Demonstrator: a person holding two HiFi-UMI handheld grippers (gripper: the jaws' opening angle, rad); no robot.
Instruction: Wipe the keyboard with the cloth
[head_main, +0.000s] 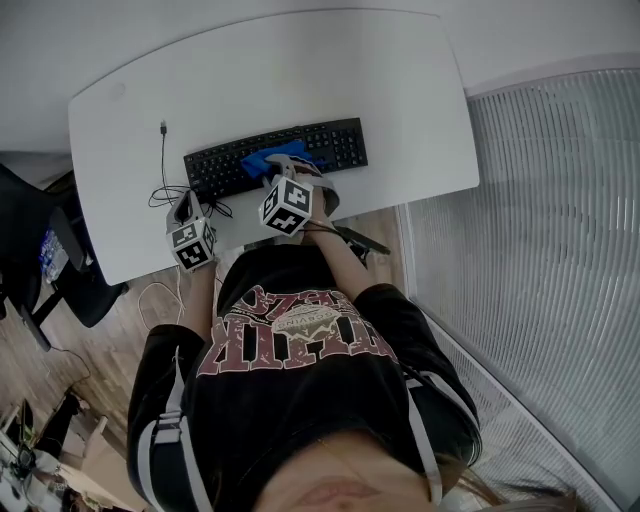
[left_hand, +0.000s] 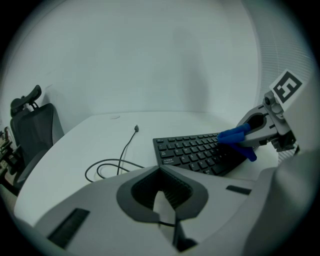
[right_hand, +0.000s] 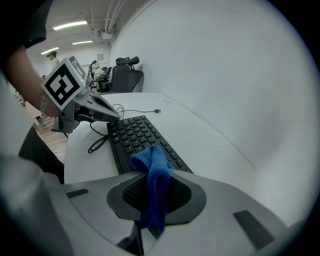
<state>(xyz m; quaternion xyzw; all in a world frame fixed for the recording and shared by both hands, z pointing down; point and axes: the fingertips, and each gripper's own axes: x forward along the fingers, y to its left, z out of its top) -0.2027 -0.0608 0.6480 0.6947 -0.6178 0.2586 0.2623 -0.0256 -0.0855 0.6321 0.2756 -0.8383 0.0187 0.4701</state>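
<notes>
Head view first: the white desk (head_main: 400, 90) carries a black keyboard (head_main: 338, 145), and the right gripper (head_main: 290, 166) is over its middle keys with the blue cloth (head_main: 262, 162) lying on them; the left gripper (head_main: 184, 208) hovers off the keyboard's left end, beside a looped black cable (head_main: 163, 165). Over to the left gripper view: the jaws are drawn together at their tips with nothing between them, desk beneath, the cable (left_hand: 112, 167) coiled just ahead and the keyboard (left_hand: 190, 150) to the right, where the cloth (left_hand: 234, 135) shows pinched in the other tool. Now the right gripper view: the jaws are clamped on the cloth (right_hand: 152, 165), 1 bunched end poking out onto the keys (right_hand: 132, 132), the rest hanging down between the jaws
</notes>
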